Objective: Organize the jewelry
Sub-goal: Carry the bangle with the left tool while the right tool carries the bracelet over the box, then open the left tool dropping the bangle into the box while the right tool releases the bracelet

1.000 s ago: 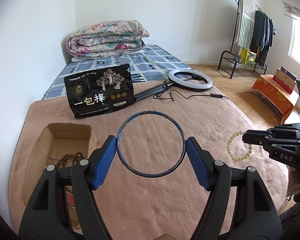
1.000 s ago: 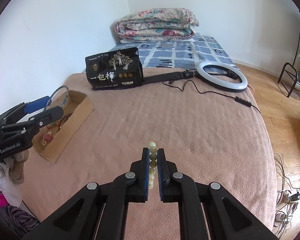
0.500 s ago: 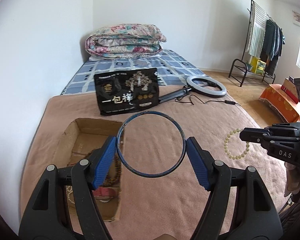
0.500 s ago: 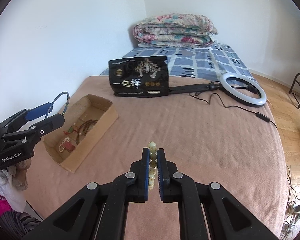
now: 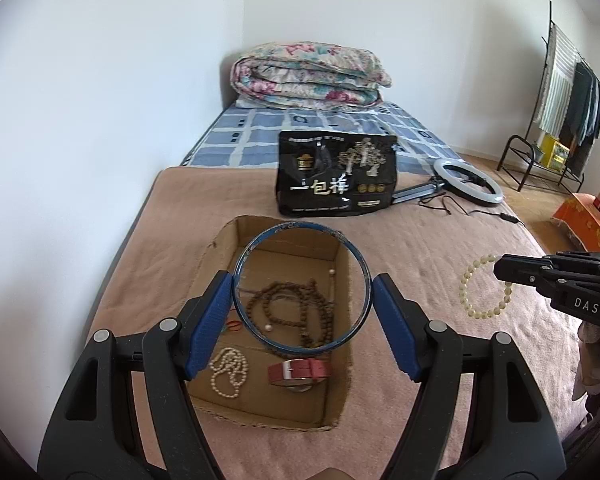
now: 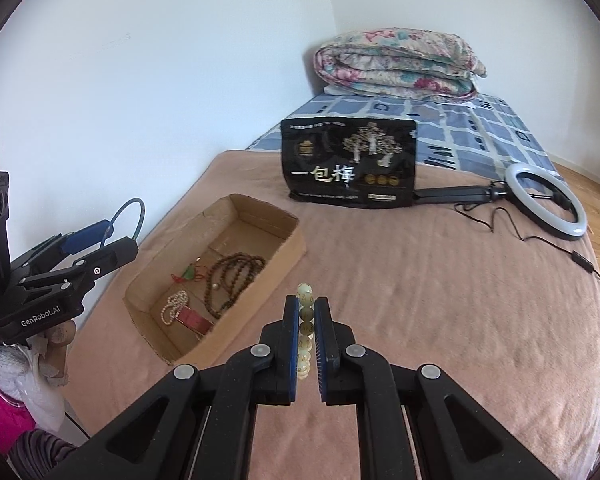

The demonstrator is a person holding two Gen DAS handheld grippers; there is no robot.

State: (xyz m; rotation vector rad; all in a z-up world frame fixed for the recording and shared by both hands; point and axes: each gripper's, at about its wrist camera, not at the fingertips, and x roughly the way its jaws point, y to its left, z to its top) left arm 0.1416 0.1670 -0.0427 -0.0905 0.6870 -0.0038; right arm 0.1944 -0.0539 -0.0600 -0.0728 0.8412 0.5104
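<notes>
My left gripper [image 5: 302,294] is shut on a dark blue bangle [image 5: 359,264] and holds it above the open cardboard box [image 5: 342,404]. The box holds a brown bead necklace [image 5: 296,300], a white pearl strand [image 5: 226,374], a red watch strap [image 5: 298,372] and a small red and green charm [image 6: 188,274]. My right gripper [image 6: 306,312] is shut on a pale green bead bracelet [image 6: 305,292] above the blanket, right of the box [image 6: 292,240]. The bracelet [image 5: 466,288] also hangs from that gripper in the left wrist view.
A pinkish-brown blanket [image 6: 440,300] covers the bed. A black snack bag [image 6: 350,164] lies behind the box. A ring light [image 6: 546,198] with its cable lies at the right. A folded floral quilt [image 6: 400,64] sits at the far end. A clothes rack [image 5: 568,100] stands by the far wall.
My left gripper has swung left with the bangle and now sits over the box. My right gripper, with the bracelet, has moved closer to the box.
</notes>
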